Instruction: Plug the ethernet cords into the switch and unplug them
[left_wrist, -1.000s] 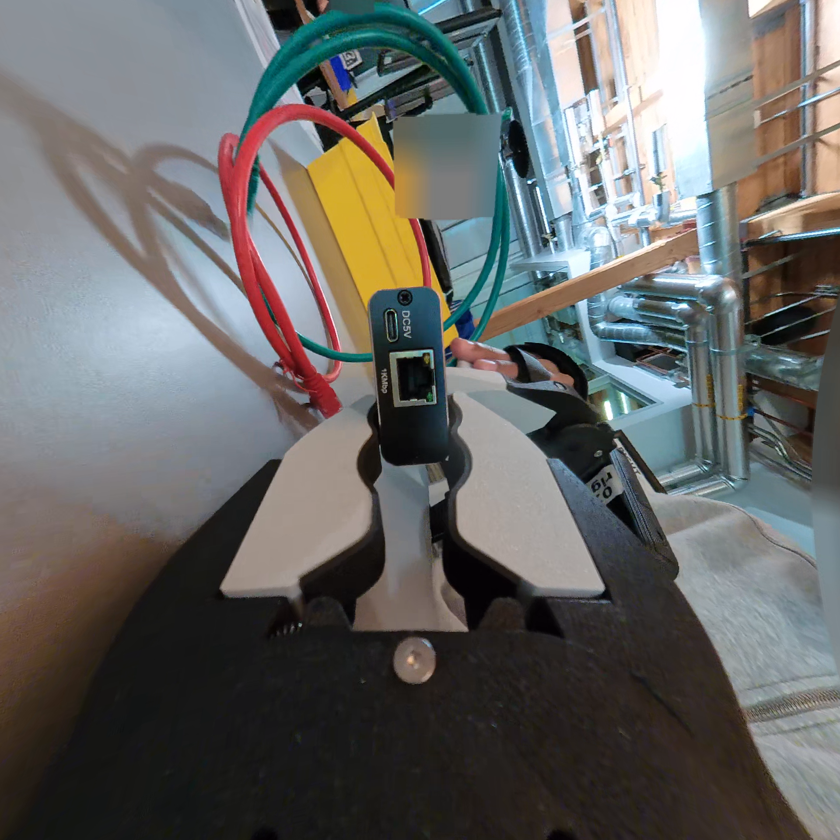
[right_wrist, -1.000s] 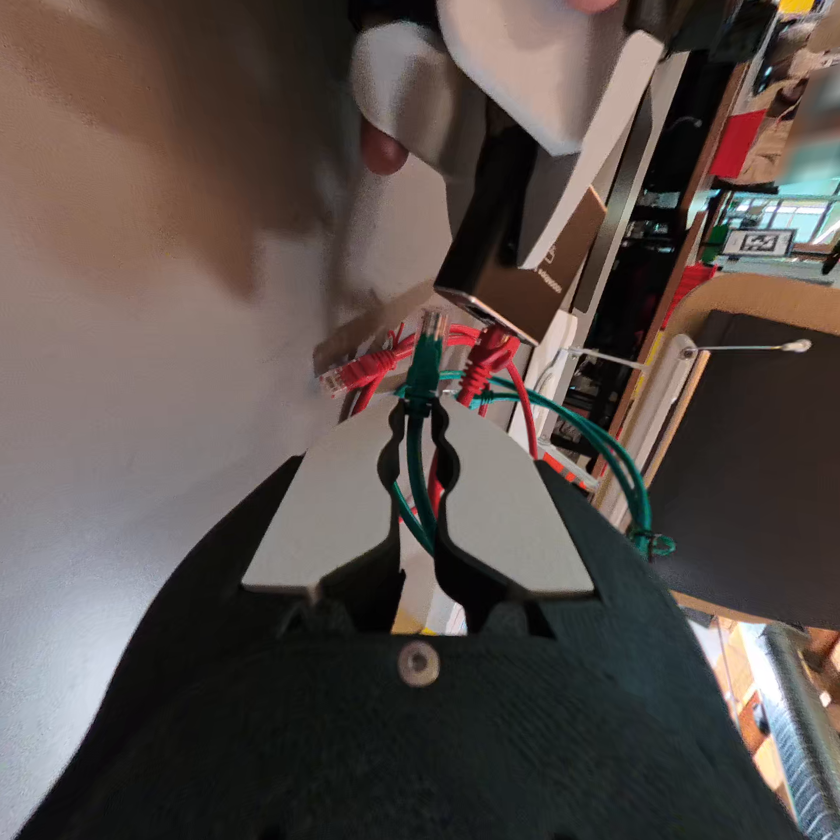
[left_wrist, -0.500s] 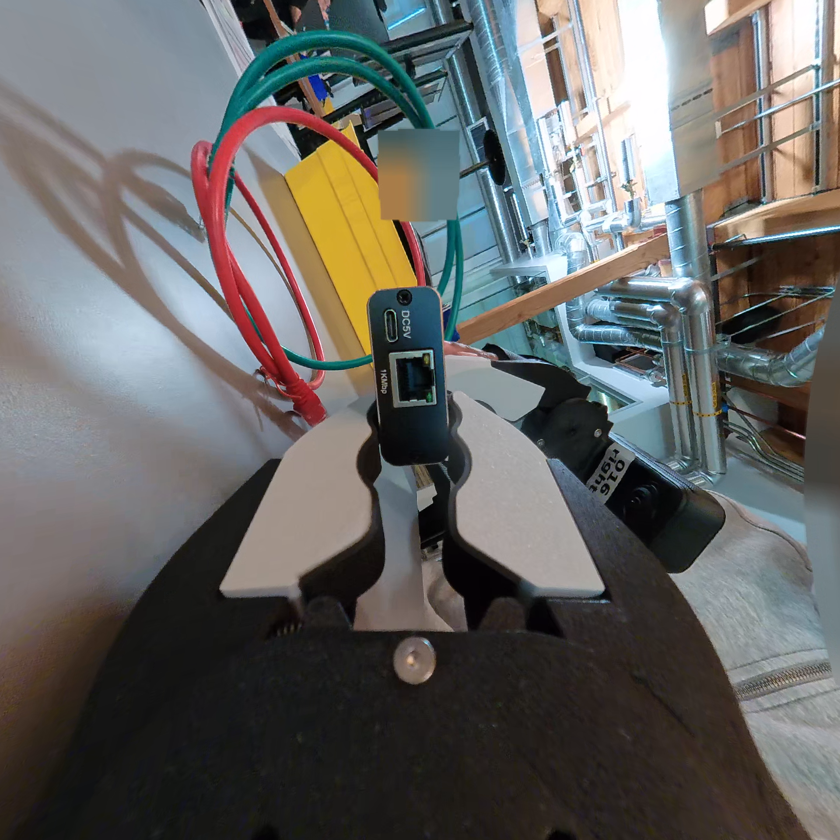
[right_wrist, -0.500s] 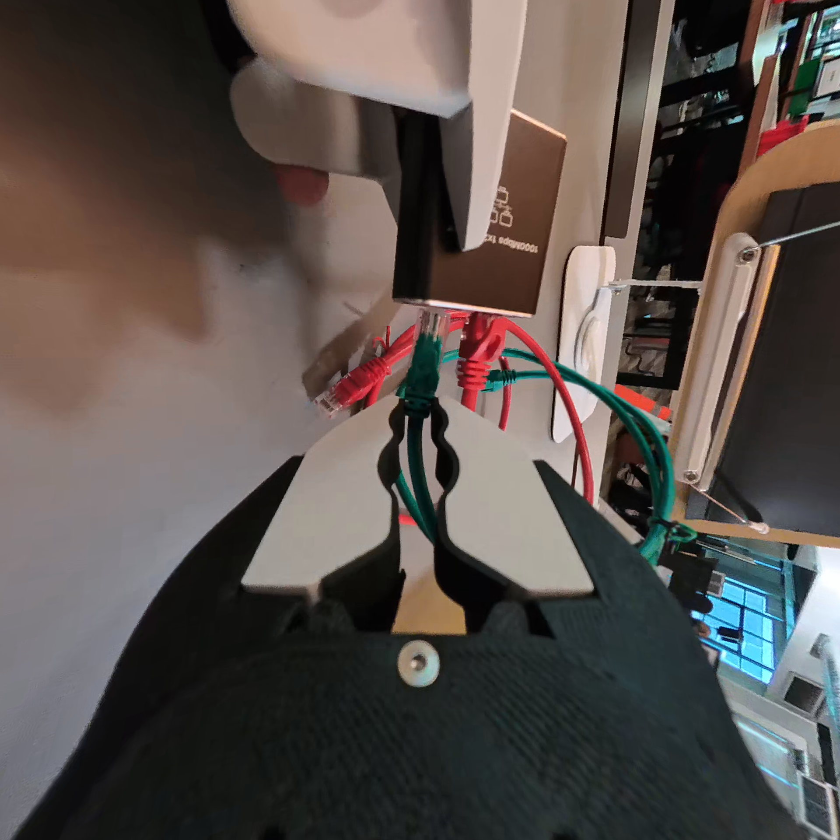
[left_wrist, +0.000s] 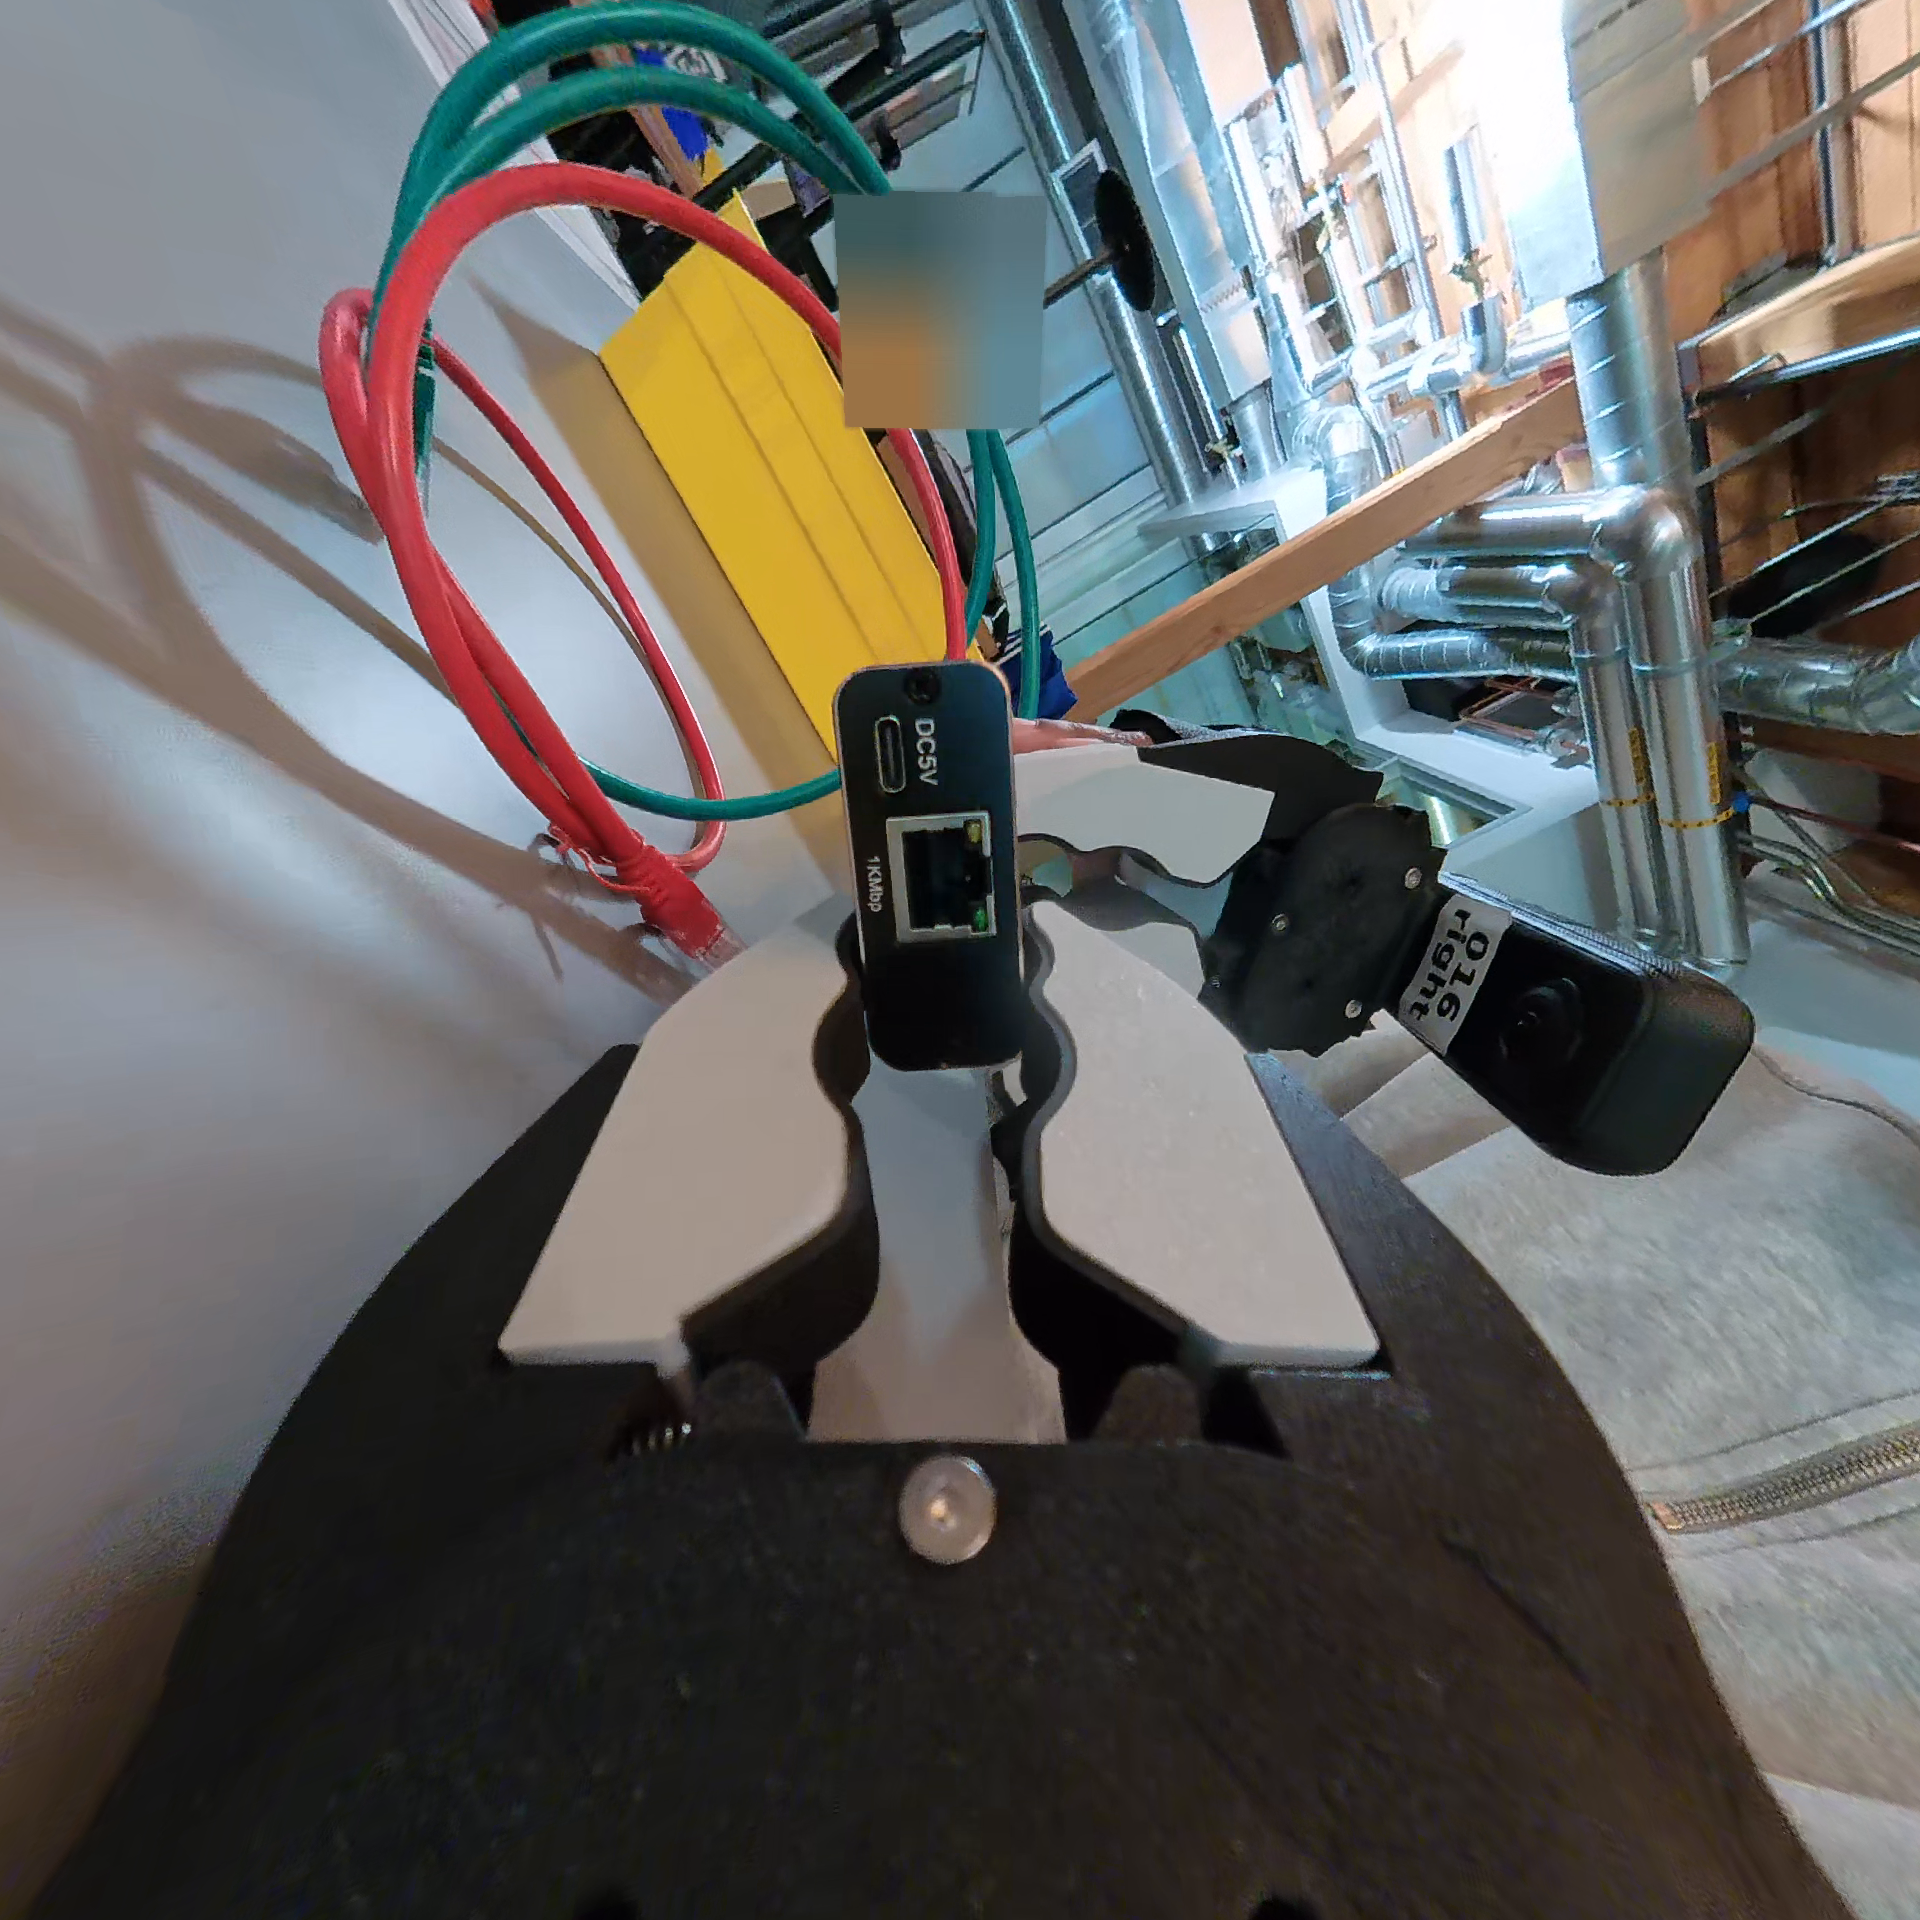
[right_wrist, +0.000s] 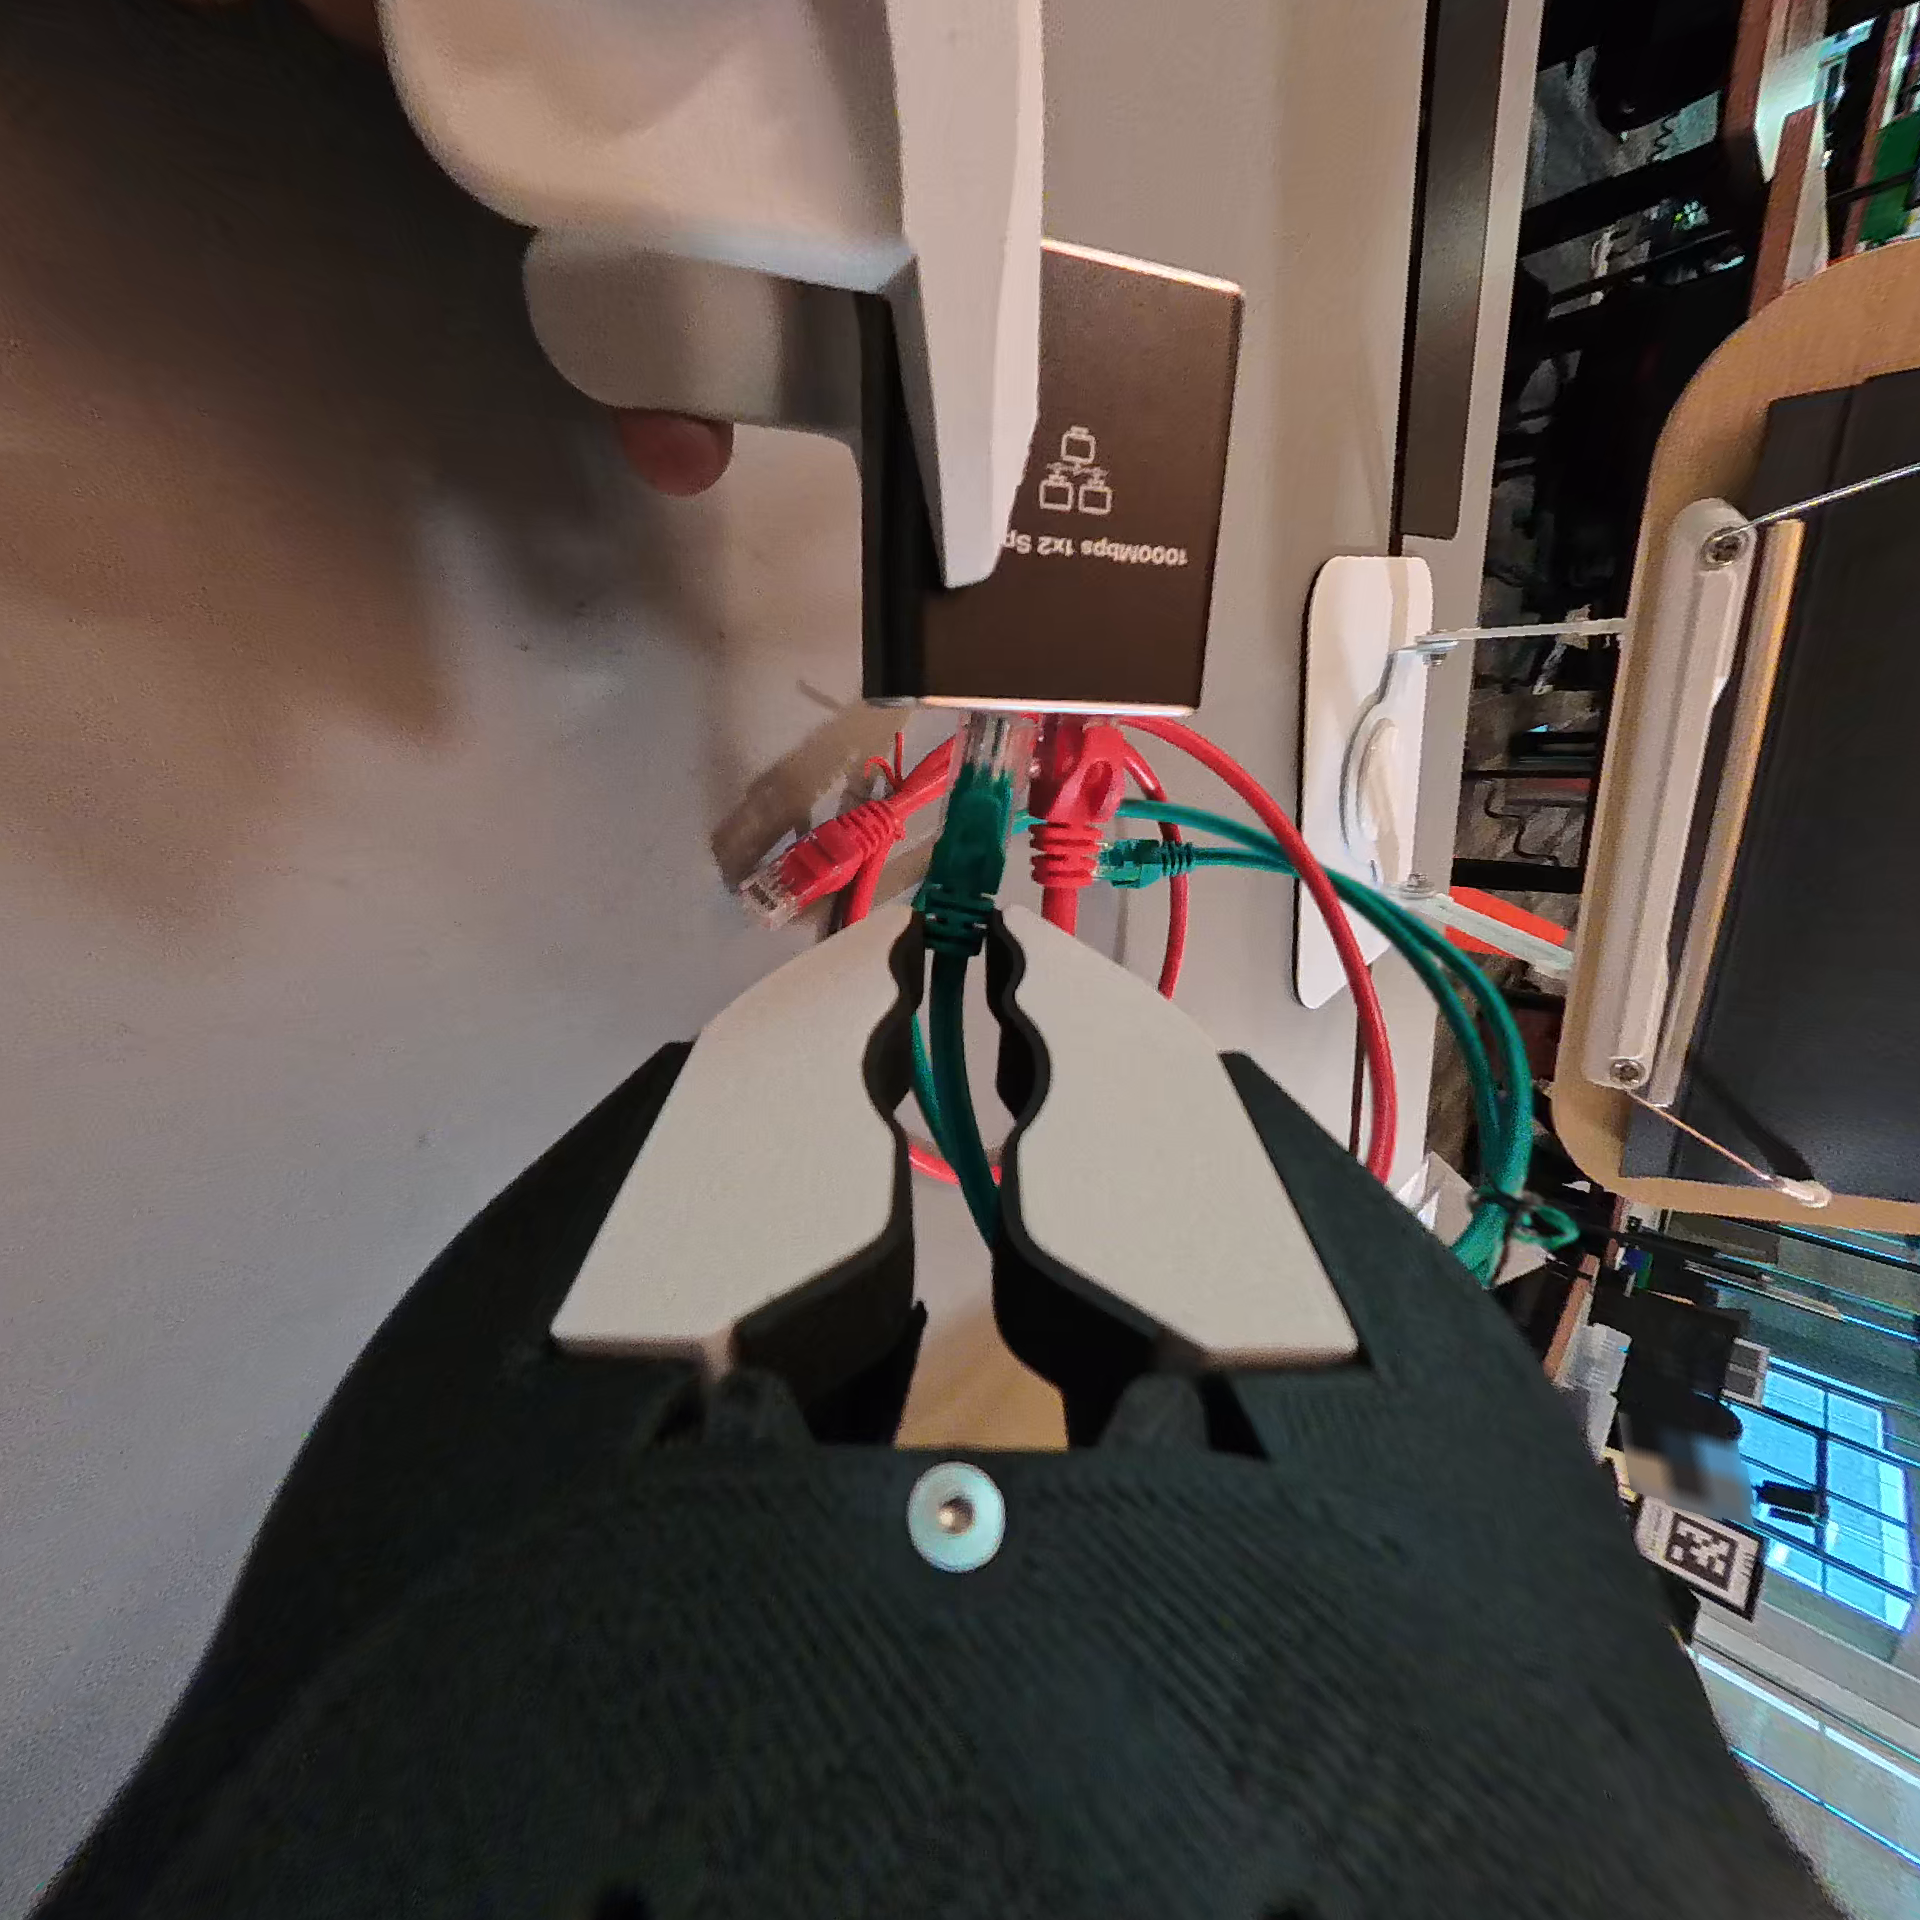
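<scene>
My left gripper (left_wrist: 940, 982) is shut on the small dark switch (left_wrist: 928, 862), whose end with an empty port faces the camera. In the right wrist view the switch (right_wrist: 1101, 520) hangs from the left gripper's white fingers (right_wrist: 966, 312). My right gripper (right_wrist: 961, 930) is shut on the green cord (right_wrist: 971, 831) just behind its plug, whose clear tip sits at the switch's left port. A red cord (right_wrist: 1070, 810) is plugged in beside it. The right gripper's body (left_wrist: 1340, 914) shows behind the switch in the left wrist view.
A loose red plug (right_wrist: 821, 857) and a second green plug (right_wrist: 1138, 857) lie on the white table (right_wrist: 260, 935). Red (left_wrist: 447, 623) and green (left_wrist: 644, 83) cord loops arch over the table. A yellow box (left_wrist: 769, 447), a white holder (right_wrist: 1361, 769) and a wood-framed panel (right_wrist: 1766, 779) stand nearby.
The switch has swung square to my right gripper and come closer. The green plug's tip has gone from below the port to seated at its mouth.
</scene>
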